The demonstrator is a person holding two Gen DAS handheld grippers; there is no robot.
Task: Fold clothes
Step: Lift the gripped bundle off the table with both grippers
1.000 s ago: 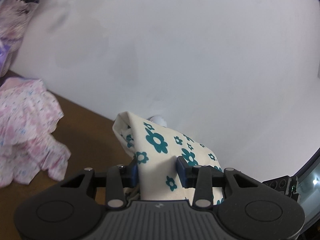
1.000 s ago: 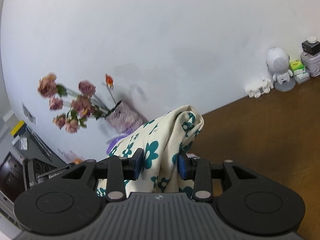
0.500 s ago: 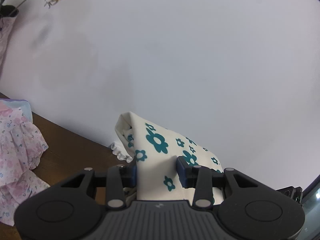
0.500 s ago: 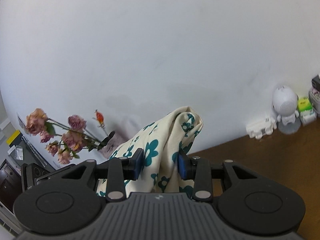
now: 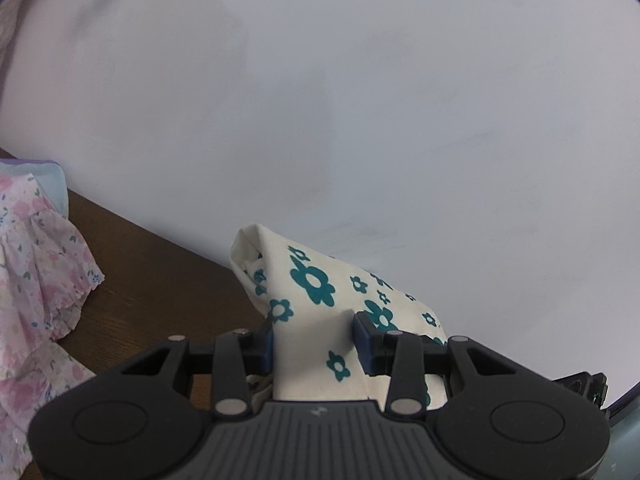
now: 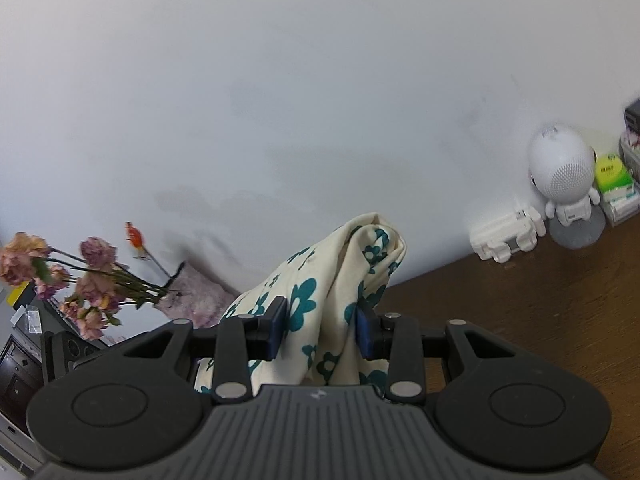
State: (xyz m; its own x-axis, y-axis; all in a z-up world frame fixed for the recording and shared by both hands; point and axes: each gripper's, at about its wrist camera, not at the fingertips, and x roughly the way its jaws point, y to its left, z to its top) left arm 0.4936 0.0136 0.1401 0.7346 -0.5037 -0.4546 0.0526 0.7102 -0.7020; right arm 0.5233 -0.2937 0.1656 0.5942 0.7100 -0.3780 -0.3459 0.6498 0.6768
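We see left gripper [image 5: 314,342] and right gripper [image 6: 320,332] each clamped on cream flowered cloth [image 5: 320,304], bunched end poking up toward wall [image 5: 360,100]. Bare table [image 6: 540,320] right; pink garment [image 5: 36,280] left.

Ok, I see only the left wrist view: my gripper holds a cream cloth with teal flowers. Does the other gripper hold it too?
Observer: Yes. The right gripper is shut on the same flowered cloth, bunched between its pads.
Operator: What stands on the table on that side?
Observer: A white round speaker figure against the wall, far right.
Operator: Anything beside it?
Observer: A small green box to its right, and a white blocky toy to its left.
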